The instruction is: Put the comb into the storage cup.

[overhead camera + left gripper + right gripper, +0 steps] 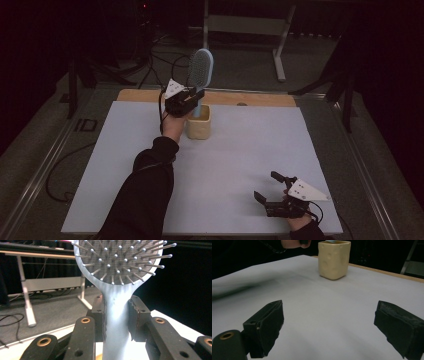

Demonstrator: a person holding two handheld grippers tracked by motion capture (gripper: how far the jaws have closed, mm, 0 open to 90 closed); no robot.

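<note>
Upright, hairbrush point(200, 70) in cup point(200, 129), left gripper point(192, 96) clamping.

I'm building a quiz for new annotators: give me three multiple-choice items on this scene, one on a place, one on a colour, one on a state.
1. Where is the hairbrush's handle end?
A. flat on the sheet
B. in the cup
C. on the floor

2. What colour is the cup?
A. pale yellow
B. red
C. black

3. How is the right claw?
A. shut on the cup
B. shut on the brush
C. open, holding nothing

Answers:
1 B: the hairbrush, held by the left claw, dips into the cup.
2 A: the cup looks pale yellow in the right gripper view.
3 C: the right claw has its jaws wide apart over the white sheet.
</note>
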